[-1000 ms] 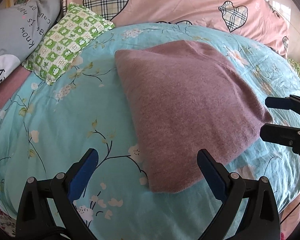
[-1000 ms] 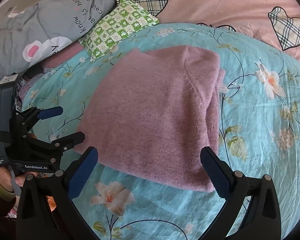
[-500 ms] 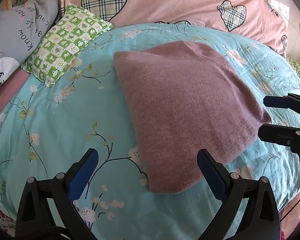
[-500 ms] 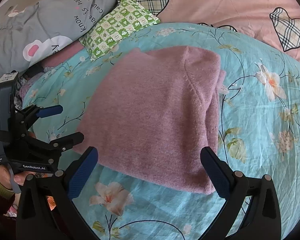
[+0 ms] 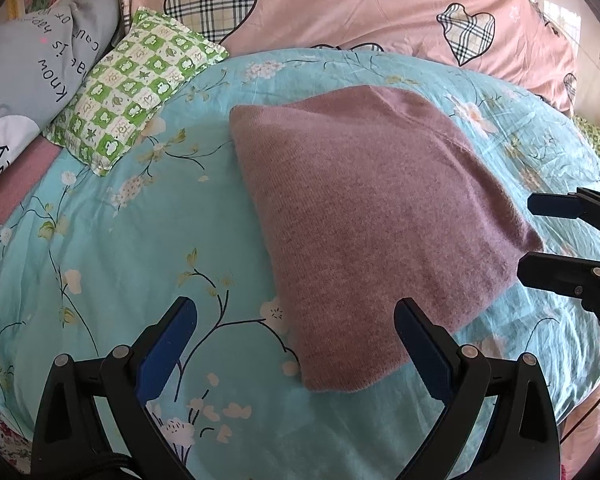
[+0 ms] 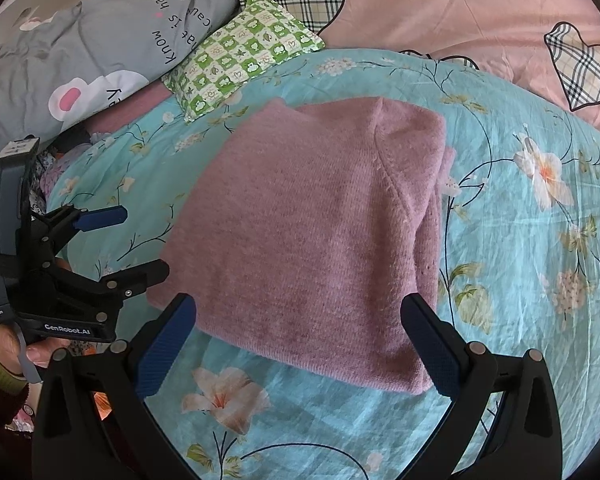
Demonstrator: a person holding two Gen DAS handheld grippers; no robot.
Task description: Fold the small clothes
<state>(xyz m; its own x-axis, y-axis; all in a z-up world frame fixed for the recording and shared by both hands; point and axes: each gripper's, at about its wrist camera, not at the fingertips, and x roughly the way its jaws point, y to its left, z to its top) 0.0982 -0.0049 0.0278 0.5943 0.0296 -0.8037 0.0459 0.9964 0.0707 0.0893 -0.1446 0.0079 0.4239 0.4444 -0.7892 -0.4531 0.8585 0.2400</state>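
Note:
A mauve knit sweater (image 5: 364,216) lies folded into a flat rectangle on the turquoise floral bedsheet (image 5: 112,264). It also shows in the right wrist view (image 6: 308,240). My left gripper (image 5: 296,344) is open and empty, just short of the sweater's near corner. It shows at the left edge of the right wrist view (image 6: 136,244), beside the sweater's left corner. My right gripper (image 6: 300,340) is open and empty over the sweater's near edge. It shows at the right edge of the left wrist view (image 5: 536,236), next to the sweater's right corner.
A green checked pillow (image 5: 132,96) lies at the back left, with a grey printed pillow (image 5: 32,80) beyond it. A pink duvet with plaid hearts (image 5: 360,8) runs along the back. The bed's edge drops off at the lower right (image 5: 580,412).
Both grippers have drawn back slightly from the sweater and stay open. The sweater has not moved.

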